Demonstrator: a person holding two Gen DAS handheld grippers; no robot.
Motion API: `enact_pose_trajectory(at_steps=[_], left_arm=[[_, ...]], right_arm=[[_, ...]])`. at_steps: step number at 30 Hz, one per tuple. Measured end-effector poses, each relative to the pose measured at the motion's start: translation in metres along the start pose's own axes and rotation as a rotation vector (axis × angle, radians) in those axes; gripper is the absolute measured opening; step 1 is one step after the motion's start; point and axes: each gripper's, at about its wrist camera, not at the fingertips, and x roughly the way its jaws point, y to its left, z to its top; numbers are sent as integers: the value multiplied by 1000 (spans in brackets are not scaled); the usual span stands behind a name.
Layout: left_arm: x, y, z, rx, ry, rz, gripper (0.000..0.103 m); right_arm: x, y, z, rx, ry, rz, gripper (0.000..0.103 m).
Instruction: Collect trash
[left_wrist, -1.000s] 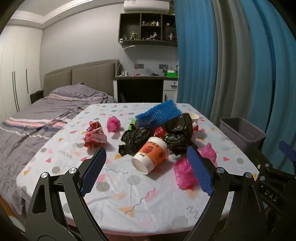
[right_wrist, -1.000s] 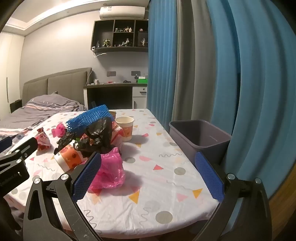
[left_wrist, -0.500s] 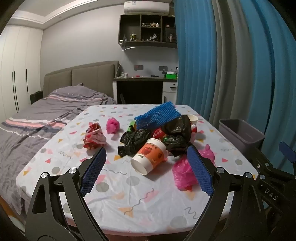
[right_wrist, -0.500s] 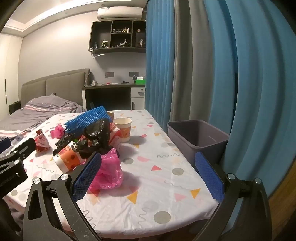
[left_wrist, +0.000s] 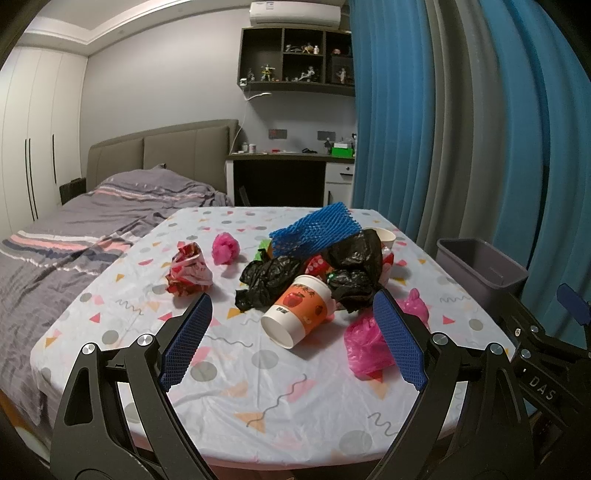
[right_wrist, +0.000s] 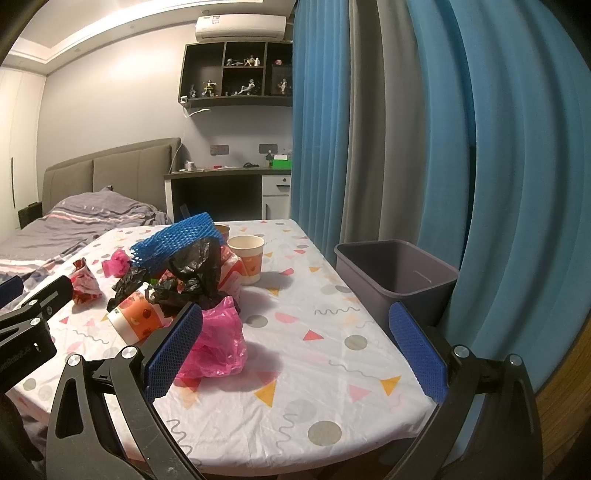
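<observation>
Left gripper (left_wrist: 291, 338) and right gripper (right_wrist: 295, 349): jaws spread, empty, above table near edge (right_wrist: 332, 448). Trash pile (left_wrist: 317, 266): mid-table. Bin (right_wrist: 397, 275): beside table's right edge. Bare cloth fronts pile.

1. The blue foam net (left_wrist: 316, 229) and a black plastic bag (left_wrist: 356, 254) are covering most of an upright paper cup (left_wrist: 384, 234); only its rim is showing in the left wrist view.
2. A green scrap (left_wrist: 264, 244) is peeking from under the net, too hidden to identify.
3. The table (right_wrist: 295, 387) is hiding the lower part of the grey bin (right_wrist: 397, 273).
4. The figurines on the wall shelf (right_wrist: 236, 79) are showing too small to make out.
</observation>
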Motion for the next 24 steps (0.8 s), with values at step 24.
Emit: enact_pose_trajectory(at_steps=[24], left_arm=[[1, -1, -1, -8, 3, -6, 88]], right_arm=[[1, -3, 4, 3, -9, -3, 98]])
